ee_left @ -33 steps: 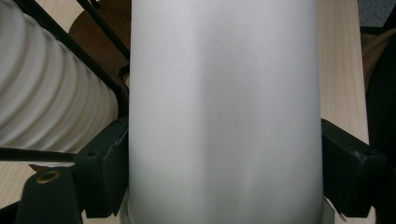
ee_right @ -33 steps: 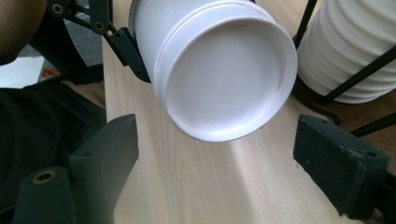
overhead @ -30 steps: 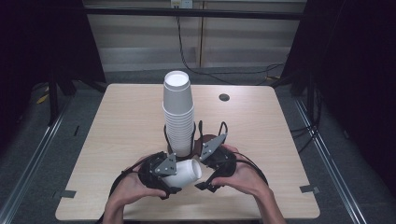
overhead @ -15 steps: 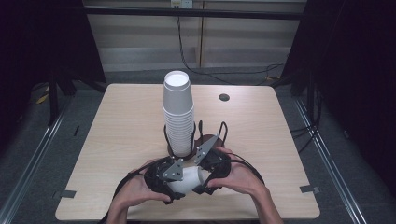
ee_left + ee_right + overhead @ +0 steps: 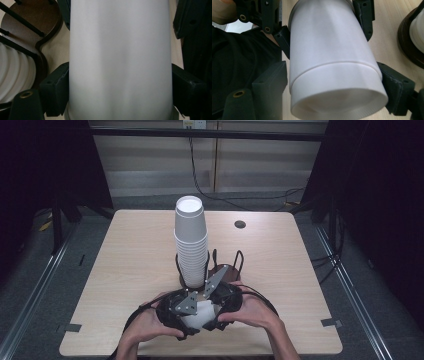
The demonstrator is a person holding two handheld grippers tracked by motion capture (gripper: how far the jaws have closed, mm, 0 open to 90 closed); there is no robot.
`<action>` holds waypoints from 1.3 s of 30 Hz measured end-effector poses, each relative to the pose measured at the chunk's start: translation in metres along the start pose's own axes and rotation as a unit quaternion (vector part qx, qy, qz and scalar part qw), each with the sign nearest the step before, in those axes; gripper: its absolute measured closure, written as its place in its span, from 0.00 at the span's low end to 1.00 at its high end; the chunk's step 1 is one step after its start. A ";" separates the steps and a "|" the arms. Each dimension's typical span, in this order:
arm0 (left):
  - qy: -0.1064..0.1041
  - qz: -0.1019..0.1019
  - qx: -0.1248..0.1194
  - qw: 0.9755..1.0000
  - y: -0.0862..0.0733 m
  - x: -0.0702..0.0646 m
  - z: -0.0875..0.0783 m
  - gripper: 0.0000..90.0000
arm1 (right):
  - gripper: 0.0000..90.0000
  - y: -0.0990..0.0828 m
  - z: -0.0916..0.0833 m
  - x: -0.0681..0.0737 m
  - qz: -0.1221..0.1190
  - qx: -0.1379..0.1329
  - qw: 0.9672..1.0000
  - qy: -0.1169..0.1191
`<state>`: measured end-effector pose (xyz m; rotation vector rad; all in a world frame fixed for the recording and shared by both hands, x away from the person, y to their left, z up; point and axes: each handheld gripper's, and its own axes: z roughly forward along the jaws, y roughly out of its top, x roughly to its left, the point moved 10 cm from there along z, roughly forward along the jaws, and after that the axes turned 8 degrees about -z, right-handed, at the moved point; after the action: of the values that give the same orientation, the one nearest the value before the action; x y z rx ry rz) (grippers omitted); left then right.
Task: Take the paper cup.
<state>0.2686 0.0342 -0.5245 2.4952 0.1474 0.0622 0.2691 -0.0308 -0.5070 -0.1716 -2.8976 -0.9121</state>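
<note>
High view | left tool clamps white cup | right tool closing around it

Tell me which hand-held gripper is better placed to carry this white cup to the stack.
Left, probably: the left hand-held gripper is clamped on the white cup, the stack close beside it. The right hand-held gripper's jaws have just been closing around the cup; its grip looks unsettled.
</note>
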 end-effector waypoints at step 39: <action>-0.039 -0.015 -0.127 0.991 0.008 0.001 -0.017 0.16 | 0.25 0.004 -0.010 0.002 0.011 -0.016 1.000 0.006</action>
<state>0.2686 0.0380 -0.5062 2.2370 0.1354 -0.0276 0.2681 -0.0326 -0.4962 -0.1994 -2.8659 -0.9536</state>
